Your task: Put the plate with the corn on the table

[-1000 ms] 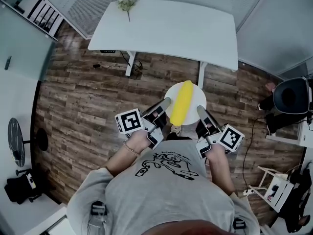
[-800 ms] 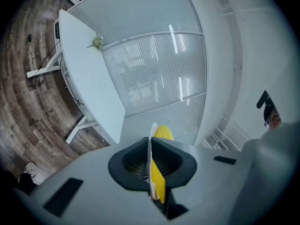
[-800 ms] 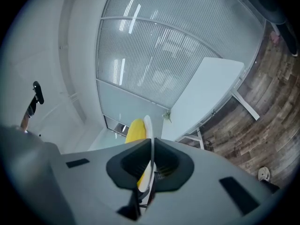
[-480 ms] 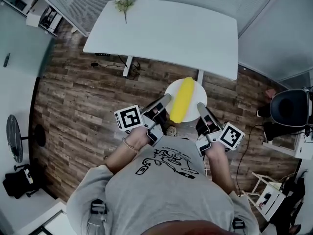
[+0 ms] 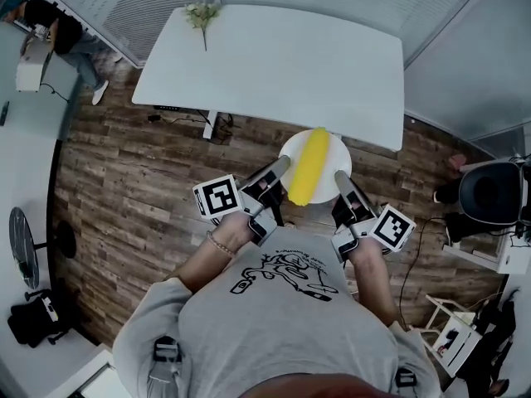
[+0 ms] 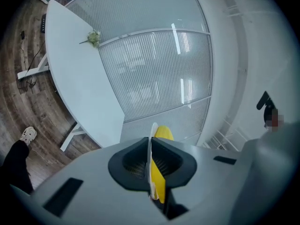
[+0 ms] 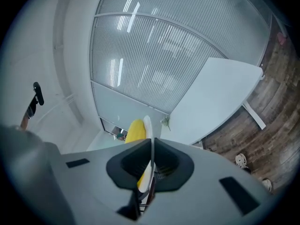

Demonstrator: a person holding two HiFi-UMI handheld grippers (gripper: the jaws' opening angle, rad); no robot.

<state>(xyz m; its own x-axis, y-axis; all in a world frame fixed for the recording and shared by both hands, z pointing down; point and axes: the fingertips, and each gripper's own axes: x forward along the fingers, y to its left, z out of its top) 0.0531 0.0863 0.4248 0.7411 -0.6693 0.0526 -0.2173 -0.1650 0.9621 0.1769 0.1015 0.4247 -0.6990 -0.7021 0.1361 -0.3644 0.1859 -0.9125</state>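
Observation:
A white plate (image 5: 332,149) with a yellow corn cob (image 5: 309,165) lying across it hangs in the air just short of the white table's (image 5: 274,60) near edge. My left gripper (image 5: 282,166) is shut on the plate's left rim and my right gripper (image 5: 338,179) is shut on its right rim. In the left gripper view the plate's rim (image 6: 152,139) stands edge-on between the jaws with the corn (image 6: 161,134) beside it. The right gripper view shows the same rim (image 7: 148,128) clamped, the corn (image 7: 134,131) to its left.
A small sprig of flowers (image 5: 202,15) lies at the table's far left corner. Wood-plank floor (image 5: 133,181) surrounds the table. A black chair (image 5: 489,191) stands at the right, a person (image 5: 62,36) at the far left, cables (image 5: 178,116) under the table.
Both grippers have carried the plate with the corn forward toward the table; the table's near edge now lies right by the plate's far rim. The grips are unchanged.

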